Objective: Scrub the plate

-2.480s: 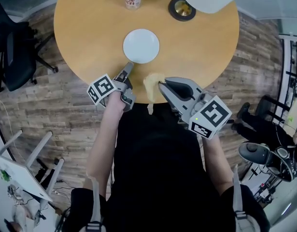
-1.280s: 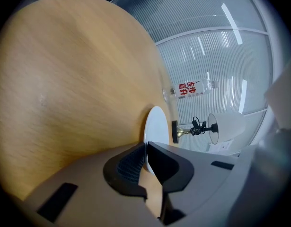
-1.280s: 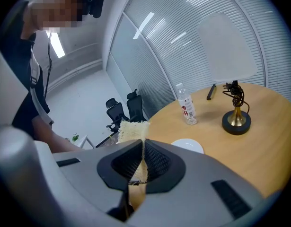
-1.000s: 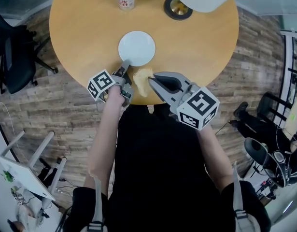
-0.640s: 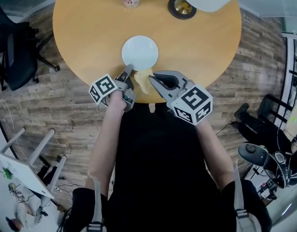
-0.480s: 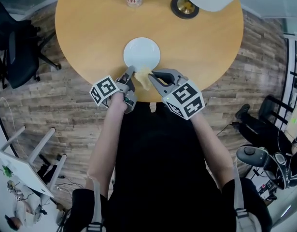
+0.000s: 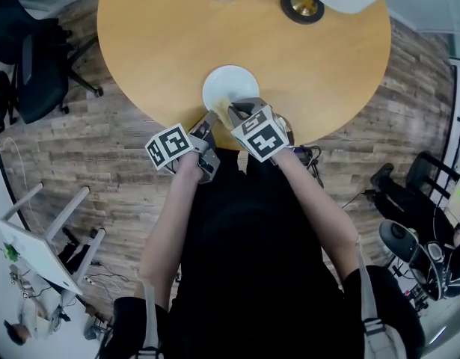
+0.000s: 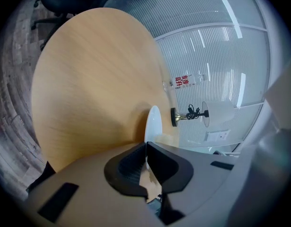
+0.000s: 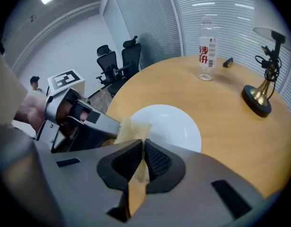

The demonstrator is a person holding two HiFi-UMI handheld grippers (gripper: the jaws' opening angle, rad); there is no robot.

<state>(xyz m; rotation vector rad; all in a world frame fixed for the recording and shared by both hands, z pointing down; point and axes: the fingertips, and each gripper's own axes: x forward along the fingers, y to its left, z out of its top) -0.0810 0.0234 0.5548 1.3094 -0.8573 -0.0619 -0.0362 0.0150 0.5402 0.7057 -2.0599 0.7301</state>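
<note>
Jaws of left gripper (image 8: 146, 148) clamped on plate (image 7: 231, 83) rim, 7 o'clock; right gripper (image 9: 141, 148) pinches yellow sponge (image 9: 132, 128) at plate's 6 o'clock edge.

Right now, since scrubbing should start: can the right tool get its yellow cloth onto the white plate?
Probably yes. The right tool holds the yellow cloth at the near edge of the white plate; its face is bare, and the left tool pinches only the rim.

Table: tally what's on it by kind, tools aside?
plate: 1
yellow cloth: 1
bottle: 1
lamp: 1
small dark item: 1
Total: 5
</note>
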